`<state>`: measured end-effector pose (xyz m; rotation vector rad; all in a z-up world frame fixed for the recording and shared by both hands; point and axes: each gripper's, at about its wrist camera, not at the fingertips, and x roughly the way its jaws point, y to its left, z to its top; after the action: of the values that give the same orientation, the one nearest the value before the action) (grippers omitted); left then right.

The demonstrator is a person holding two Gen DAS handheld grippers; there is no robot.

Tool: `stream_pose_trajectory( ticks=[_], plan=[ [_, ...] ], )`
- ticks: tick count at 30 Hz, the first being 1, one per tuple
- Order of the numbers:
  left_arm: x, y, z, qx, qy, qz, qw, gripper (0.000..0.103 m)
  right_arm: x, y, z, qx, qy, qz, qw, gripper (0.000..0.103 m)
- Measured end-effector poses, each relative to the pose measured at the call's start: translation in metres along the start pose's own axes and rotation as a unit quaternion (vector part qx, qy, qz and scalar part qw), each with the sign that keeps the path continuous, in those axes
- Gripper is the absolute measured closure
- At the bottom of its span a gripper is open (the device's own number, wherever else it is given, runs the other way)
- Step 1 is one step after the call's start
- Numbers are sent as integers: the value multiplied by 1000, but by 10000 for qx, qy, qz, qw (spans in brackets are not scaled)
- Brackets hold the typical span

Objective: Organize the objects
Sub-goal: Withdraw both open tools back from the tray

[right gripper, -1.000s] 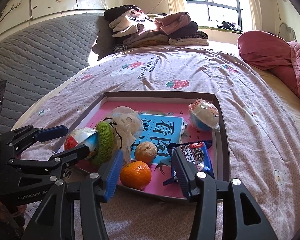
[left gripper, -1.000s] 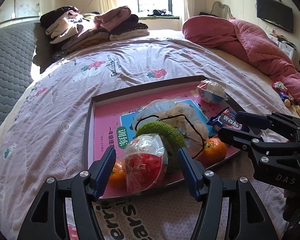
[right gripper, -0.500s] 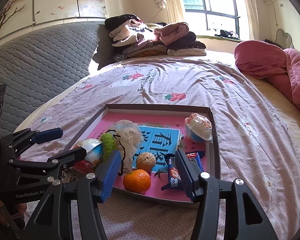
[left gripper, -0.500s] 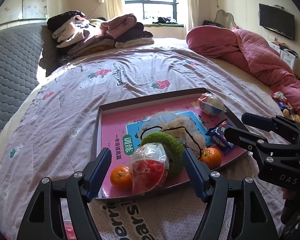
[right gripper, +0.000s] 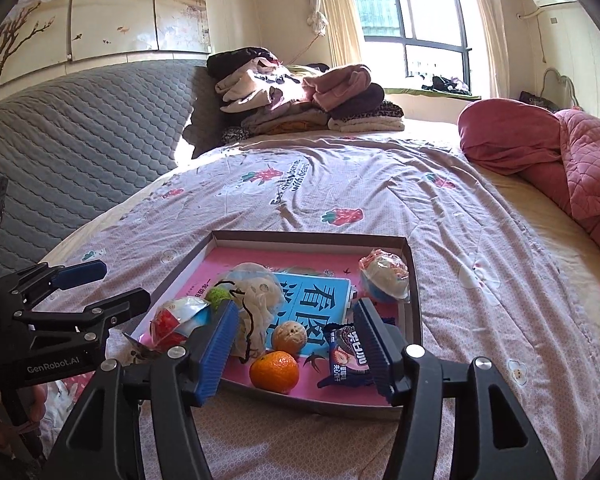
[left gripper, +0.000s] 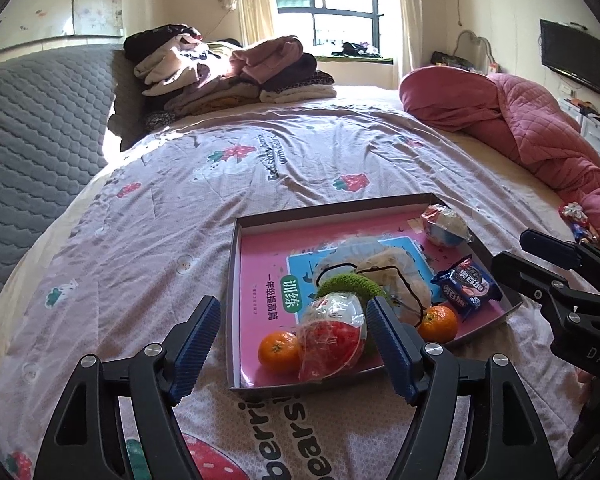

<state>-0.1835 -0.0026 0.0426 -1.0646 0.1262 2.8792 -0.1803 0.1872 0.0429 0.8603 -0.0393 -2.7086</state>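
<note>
Lying on the bed [left gripper: 148,216], a shallow brown tray [left gripper: 233,280] with a pink printed floor holds every item; its long side runs left to right across the strawberry-print cover. Behind it sit a pile of folded clothes [left gripper: 236,72] by the grey quilted headboard [left gripper: 32,128] and a bunched pink quilt [left gripper: 532,120] on the right.

Inside the tray are two oranges [left gripper: 279,351] [left gripper: 439,323], two clear-wrapped snack balls, one red [left gripper: 332,338] at the near edge and one blue-based [left gripper: 444,224] in the far right corner, one blue biscuit packet [left gripper: 466,286] lying with its long axis slanted toward the near right corner, a green knitted ring [left gripper: 352,285] under a crumpled pale pouch [left gripper: 388,276] with a black cord, and one brownish ball [right gripper: 288,333].

Left gripper [left gripper: 292,344] hangs spread wide before the tray's near edge, grasping nothing; the red ball shows between its fingers. Right gripper [right gripper: 292,344] is likewise wide apart and empty, with an orange [right gripper: 274,372] between its fingers.
</note>
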Motion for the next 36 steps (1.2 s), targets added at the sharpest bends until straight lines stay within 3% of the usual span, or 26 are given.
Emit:
stream_pose_trajectory(
  ticks=[18, 36],
  plan=[
    [-53, -21, -8, -59, -388, 96, 9992, 26, -59, 15, 10, -230, -628, -267, 9974, 42],
    [-93, -18, -24, -320, -414, 78, 9986, 26, -103, 29, -1, -167, -687, -305, 9970, 42]
  ],
)
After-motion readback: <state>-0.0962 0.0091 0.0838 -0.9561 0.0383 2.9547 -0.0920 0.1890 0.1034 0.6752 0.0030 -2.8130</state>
